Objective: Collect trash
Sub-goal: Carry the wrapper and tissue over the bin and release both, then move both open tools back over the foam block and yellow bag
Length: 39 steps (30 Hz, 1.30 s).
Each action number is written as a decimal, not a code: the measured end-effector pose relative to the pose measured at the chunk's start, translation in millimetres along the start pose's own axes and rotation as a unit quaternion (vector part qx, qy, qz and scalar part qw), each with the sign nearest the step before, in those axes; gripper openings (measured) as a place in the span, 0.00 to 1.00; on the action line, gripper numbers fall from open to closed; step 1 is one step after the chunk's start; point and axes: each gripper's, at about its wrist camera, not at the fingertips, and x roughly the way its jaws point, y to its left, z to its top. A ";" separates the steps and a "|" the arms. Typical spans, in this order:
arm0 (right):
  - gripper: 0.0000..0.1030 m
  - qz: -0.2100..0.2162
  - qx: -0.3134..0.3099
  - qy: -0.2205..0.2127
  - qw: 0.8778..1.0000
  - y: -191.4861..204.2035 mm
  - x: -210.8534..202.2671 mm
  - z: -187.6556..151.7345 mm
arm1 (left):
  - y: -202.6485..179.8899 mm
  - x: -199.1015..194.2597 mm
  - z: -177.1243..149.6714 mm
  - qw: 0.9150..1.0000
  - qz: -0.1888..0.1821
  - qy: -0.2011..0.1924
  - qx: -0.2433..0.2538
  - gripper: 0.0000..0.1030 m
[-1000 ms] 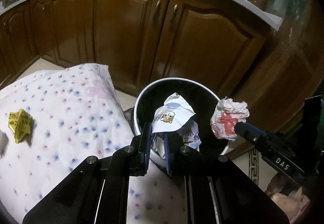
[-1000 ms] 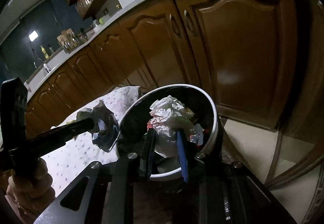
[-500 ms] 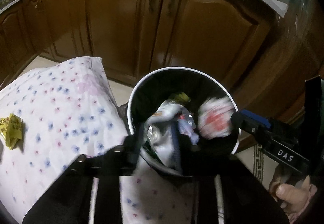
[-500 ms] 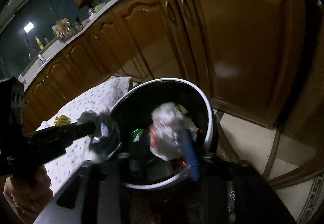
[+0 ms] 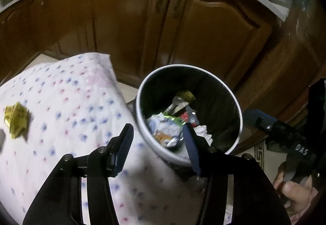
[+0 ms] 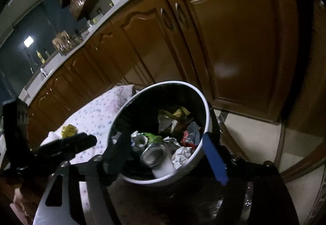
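A round bin with a white rim (image 5: 234, 100) (image 6: 206, 107) stands beside the table and holds crumpled wrappers, paper and a can (image 6: 153, 153). My left gripper (image 5: 156, 139) is open and empty over the bin's near rim. My right gripper (image 6: 165, 147) is open and empty above the bin; it also shows at the right in the left wrist view (image 5: 252, 115). A crumpled yellow wrapper (image 5: 17, 121) (image 6: 69, 129) lies on the flowered tablecloth (image 5: 67, 107), left of the bin.
Brown kitchen cabinets (image 5: 214, 27) with a white countertop (image 6: 114, 11) stand behind the bin. A pale tiled floor (image 6: 252, 135) and a patterned rug edge (image 5: 259, 153) lie to the right. The left gripper shows at the left in the right wrist view (image 6: 61, 147).
Both grippers opened over the bin. The white printed wrapper from the left and the red-and-white crumpled paper from the right dropped into it. Both grippers are now empty.
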 end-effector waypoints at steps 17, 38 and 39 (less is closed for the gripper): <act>0.96 0.042 -0.031 0.000 0.999 75.3 1.8 -41.7 | 101.2 -72.2 -65.6 0.991 0.051 -0.046 -0.115 0.66; 0.96 0.122 -0.109 0.070 0.984 197.1 59.5 -74.1 | 230.8 -135.8 -121.8 0.962 0.119 -0.073 -0.233 0.79; 0.96 0.125 -0.110 0.072 0.983 200.5 61.8 -73.8 | 235.0 -136.9 -122.8 0.961 0.121 -0.074 -0.237 0.79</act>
